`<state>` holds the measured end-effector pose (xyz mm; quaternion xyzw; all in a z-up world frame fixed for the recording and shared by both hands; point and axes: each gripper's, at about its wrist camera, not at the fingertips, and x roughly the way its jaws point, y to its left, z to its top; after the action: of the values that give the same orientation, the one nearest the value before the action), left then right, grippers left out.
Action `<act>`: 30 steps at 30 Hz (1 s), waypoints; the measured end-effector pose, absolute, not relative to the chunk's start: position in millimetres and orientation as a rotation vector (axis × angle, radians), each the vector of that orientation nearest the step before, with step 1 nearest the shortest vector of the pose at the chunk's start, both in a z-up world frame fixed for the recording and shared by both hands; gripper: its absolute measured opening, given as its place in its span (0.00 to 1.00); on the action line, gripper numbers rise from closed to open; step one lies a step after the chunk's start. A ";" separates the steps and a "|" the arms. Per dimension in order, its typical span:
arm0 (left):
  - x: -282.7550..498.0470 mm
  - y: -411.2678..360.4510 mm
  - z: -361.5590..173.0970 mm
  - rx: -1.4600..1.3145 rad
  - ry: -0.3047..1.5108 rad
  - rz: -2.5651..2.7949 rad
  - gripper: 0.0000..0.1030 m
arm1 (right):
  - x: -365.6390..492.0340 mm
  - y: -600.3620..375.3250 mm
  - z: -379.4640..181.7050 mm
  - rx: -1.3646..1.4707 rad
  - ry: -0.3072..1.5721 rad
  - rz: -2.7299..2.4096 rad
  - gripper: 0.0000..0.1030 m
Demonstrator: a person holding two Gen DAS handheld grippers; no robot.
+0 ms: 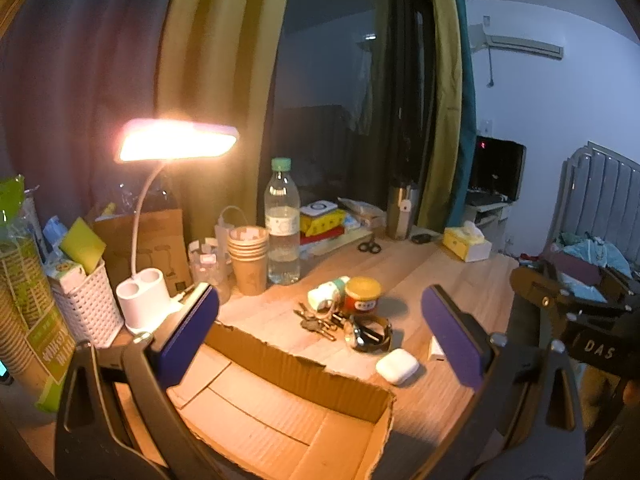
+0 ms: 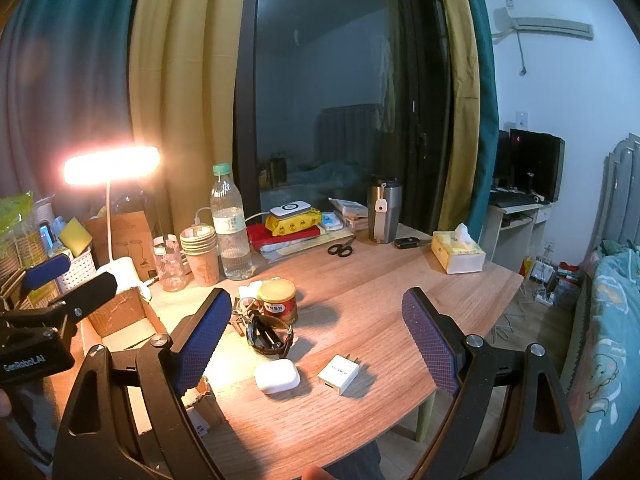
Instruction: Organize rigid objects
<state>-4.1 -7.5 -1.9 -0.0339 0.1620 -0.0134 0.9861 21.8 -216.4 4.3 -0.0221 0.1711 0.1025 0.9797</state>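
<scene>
the white earbud case (image 2: 277,376) lay low in the centre of the right wrist view, just beside the white charger (image 2: 338,373). it looked light, stiff and slick, best pinched across its flat faces. the cardboard box (image 1: 280,412) sat at lower left. the right gripper (image 2: 316,344) and left gripper (image 1: 320,336) both stood wide open, holding nothing.

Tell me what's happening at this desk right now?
A person holds a claw in each hand over a wooden table. Both the left claw and the right claw are open and empty. A cardboard box sits open below the left one. The small items, a white earbud case, charger, keys, watch and jar, lie loose on the table.
</scene>
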 end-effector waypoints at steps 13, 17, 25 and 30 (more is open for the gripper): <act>-4.4 -6.3 -1.1 -0.065 0.329 -0.015 0.99 | 21.4 -216.8 3.8 -0.044 0.347 0.207 0.87; -3.7 -5.8 -1.7 -0.066 0.336 -0.017 0.99 | 21.3 -216.9 3.8 -0.045 0.348 0.207 0.87; -4.5 -8.3 -2.3 -0.063 0.332 -0.015 0.99 | 21.0 -217.1 3.4 -0.044 0.350 0.207 0.87; -4.5 -6.5 -2.2 -0.068 0.332 -0.015 0.99 | 20.9 -216.8 3.6 -0.045 0.349 0.208 0.87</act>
<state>-4.5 -6.5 -2.2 -0.0339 0.1652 -0.0074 0.9856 20.9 -216.8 3.6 -0.0221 0.1733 0.1031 0.9792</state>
